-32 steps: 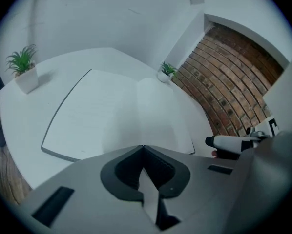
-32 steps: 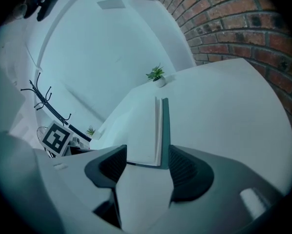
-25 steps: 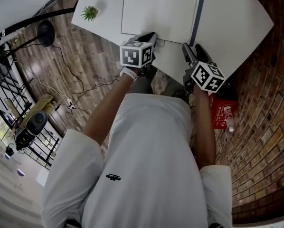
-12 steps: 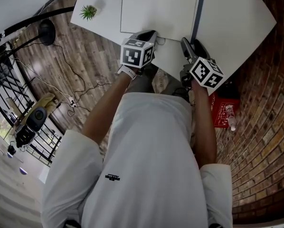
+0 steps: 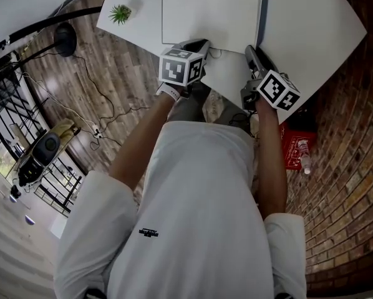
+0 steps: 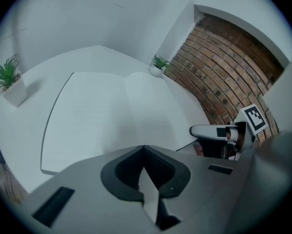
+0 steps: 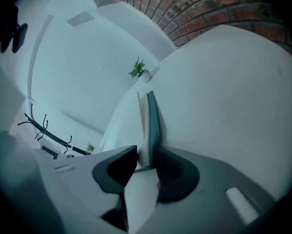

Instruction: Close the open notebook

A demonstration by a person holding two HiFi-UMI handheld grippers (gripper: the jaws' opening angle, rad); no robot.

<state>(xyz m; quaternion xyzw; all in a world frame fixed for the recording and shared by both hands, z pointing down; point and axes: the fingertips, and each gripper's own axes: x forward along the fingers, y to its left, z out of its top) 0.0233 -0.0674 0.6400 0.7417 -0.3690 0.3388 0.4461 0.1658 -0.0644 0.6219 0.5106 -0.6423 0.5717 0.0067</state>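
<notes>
White table (image 5: pixel 311 23): notebook (image 5: pixel 211 14) lies open on it, pages blank, dark cover edge to the right. Right gripper (image 5: pixel 250 52): jaws pinched on the notebook's right cover and page edge, lifted edge-on. Left gripper (image 5: pixel 199 45): jaws closed together, empty, at the notebook's near edge. Small potted plant (image 5: pixel 120 14) at the table's left corner.

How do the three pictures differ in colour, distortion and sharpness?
Head view: even light, natural colour. Left gripper view: heavy fisheye, black corners, brick wall bowed into an arc, left tongs soft. Right gripper view: black corners, blue-green cast over the table, notebook edge blurred at the right tongs.
</notes>
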